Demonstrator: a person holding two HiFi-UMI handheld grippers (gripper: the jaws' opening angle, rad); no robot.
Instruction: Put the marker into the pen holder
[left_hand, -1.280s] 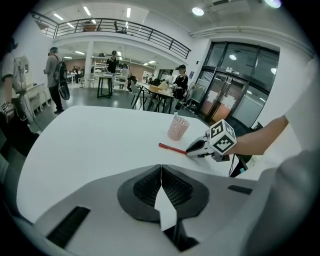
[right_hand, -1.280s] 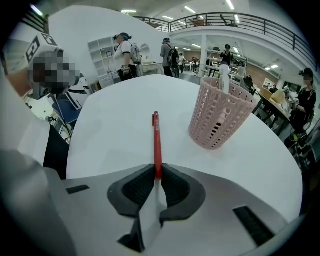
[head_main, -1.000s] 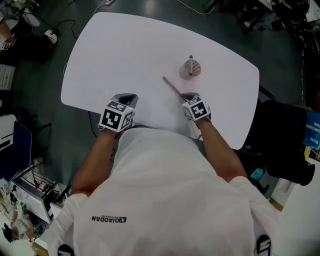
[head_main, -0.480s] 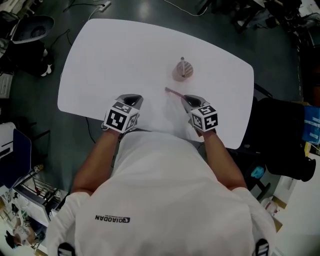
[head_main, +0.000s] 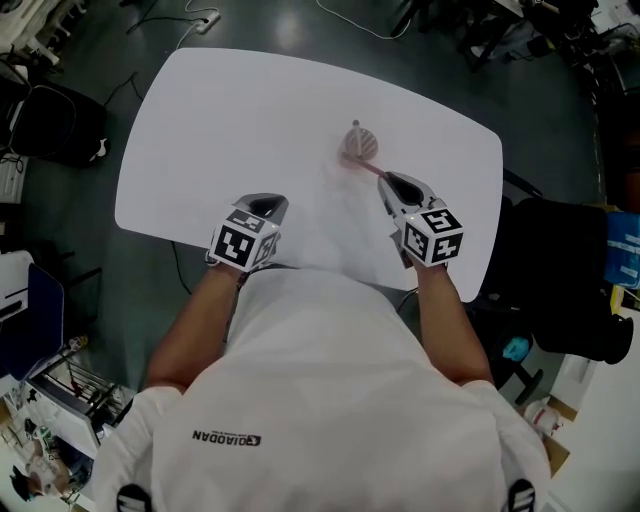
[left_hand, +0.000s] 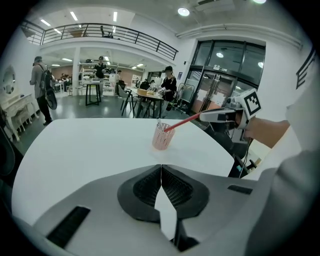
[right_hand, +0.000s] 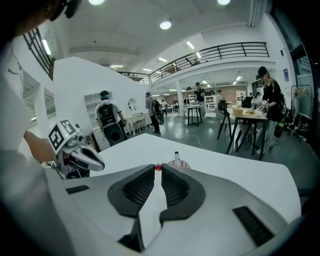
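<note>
A pink mesh pen holder (head_main: 358, 147) stands on the white table (head_main: 230, 120) with a white pen (left_hand: 159, 124) upright in it. My right gripper (head_main: 387, 180) is shut on a red marker (head_main: 366, 166). The marker slants forward and down, and its far tip reaches the rim of the holder (left_hand: 162, 136). In the right gripper view the marker (right_hand: 158, 167) shows end-on between the closed jaws, with the holder (right_hand: 178, 163) just beyond. My left gripper (head_main: 262, 201) rests near the table's front edge, jaws closed and empty (left_hand: 161, 167).
The table's front edge lies under both grippers. A black chair (head_main: 560, 270) stands to the table's right, another (head_main: 60, 125) to its left. People, tables and chairs (left_hand: 150, 95) fill the hall beyond the table.
My right gripper has carried the marker forward and to the right, bringing its tip from the bare table up to the holder's rim. The left gripper has stayed near the front edge.
</note>
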